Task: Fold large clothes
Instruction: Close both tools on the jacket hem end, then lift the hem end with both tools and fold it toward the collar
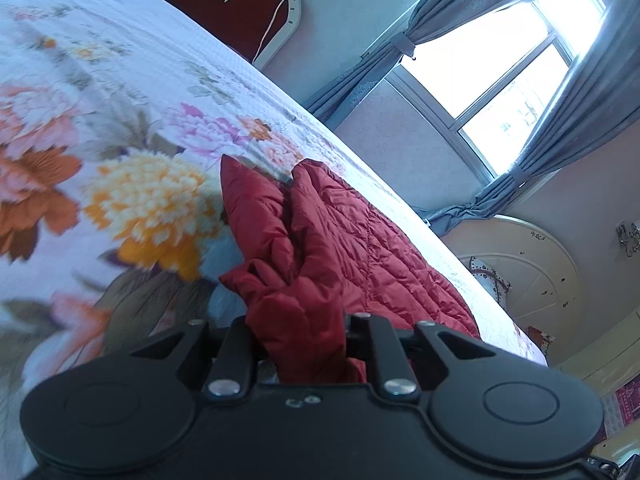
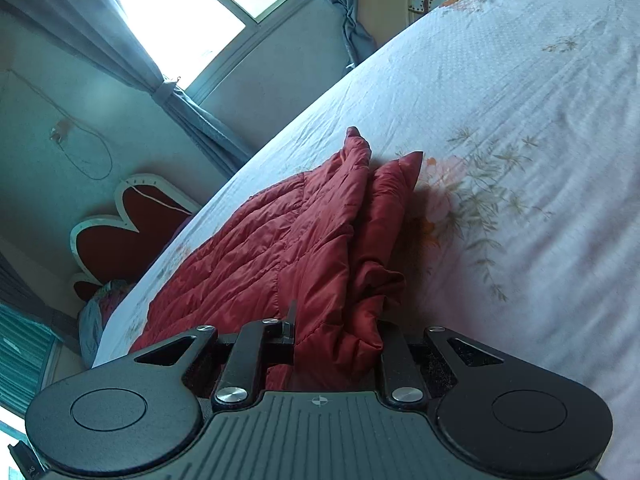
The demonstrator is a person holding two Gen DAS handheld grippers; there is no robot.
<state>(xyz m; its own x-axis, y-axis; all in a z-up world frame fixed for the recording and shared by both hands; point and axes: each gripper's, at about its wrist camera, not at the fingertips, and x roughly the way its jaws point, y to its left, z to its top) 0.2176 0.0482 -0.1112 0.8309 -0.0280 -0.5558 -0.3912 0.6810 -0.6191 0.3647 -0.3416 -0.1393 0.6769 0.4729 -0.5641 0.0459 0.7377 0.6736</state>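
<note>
Where the left gripper (image 1: 304,344) meets the cloth, its fingers pinch a bunched fold of the red quilted jacket (image 1: 336,232); the right gripper (image 2: 338,340) fingers likewise clamp a gathered edge. Beyond them, the jacket lies crumpled and partly doubled over on the bed (image 1: 120,92), its stitched panels wrinkled, two pointed corners sticking up against the floral bedspread (image 2: 500,128).

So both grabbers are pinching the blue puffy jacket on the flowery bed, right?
Nearly right, but the jacket is not blue. It is a red quilted jacket, as both wrist views show. The rest holds: the left gripper and the right gripper are each closed on a bunch of its fabric, and it lies on the flowery bedspread.
</note>
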